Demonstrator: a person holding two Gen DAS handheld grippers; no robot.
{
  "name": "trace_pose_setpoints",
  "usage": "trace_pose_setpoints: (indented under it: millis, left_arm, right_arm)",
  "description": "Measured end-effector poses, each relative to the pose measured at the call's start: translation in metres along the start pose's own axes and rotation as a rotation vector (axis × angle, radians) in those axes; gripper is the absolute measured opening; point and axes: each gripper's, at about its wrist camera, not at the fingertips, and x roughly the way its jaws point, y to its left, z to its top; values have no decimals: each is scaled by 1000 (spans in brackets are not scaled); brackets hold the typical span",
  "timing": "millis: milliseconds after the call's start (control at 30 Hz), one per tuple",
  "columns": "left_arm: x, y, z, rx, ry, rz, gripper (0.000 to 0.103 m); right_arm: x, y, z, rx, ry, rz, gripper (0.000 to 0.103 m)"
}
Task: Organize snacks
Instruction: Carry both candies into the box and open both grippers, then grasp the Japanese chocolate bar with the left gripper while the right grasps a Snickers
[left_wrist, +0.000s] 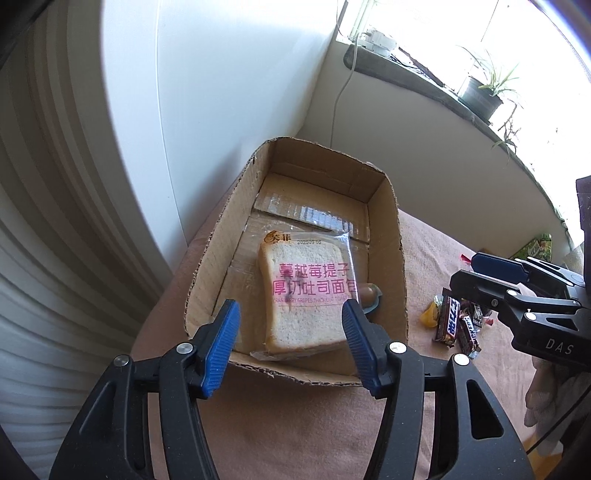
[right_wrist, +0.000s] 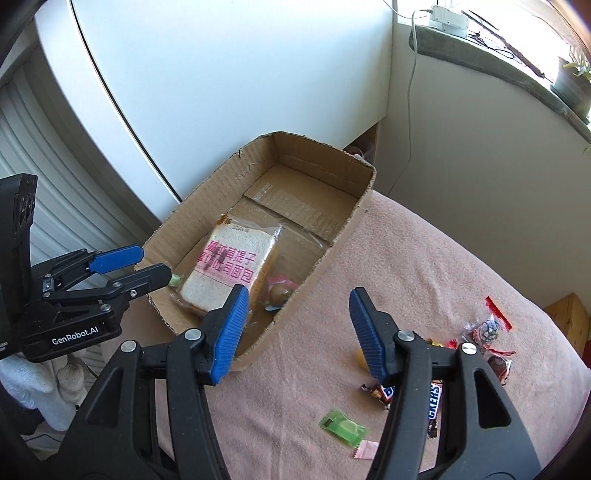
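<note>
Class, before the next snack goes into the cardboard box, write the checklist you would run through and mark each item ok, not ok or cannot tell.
1. Left tongs open and empty: ok.
2. Right tongs open and empty: ok.
3. Cardboard box has free floor beyond the bagged bread: ok.
4. Snacks to collect lie apart from the box on the pink cloth, such as the Snickers bar and green packet: ok.
5. Right tongs over a snack: not ok, they hang between box and snack pile.
6. Brown round snack beside the bread intact: cannot tell.
</note>
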Motion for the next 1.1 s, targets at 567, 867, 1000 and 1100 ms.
trace_pose_setpoints:
  millis: [567,867,1000,1100]
  left_arm:
    - [8,-99,-18,173,59,-158,57]
    - [39,-146,-27,244,142,-223,45]
    - [58,-162,-31,262,185,-246,35]
    - [73,-169,-34,259,221,-257,30]
  right_arm:
    - [-42,-116,-95,243,72,-100,59]
    - [-39,-132,-132,321,102,-95,59]
    - [-34,-134,-133,334,99,-75,59]
    - [-27,-132,-130,325,101,-59,51]
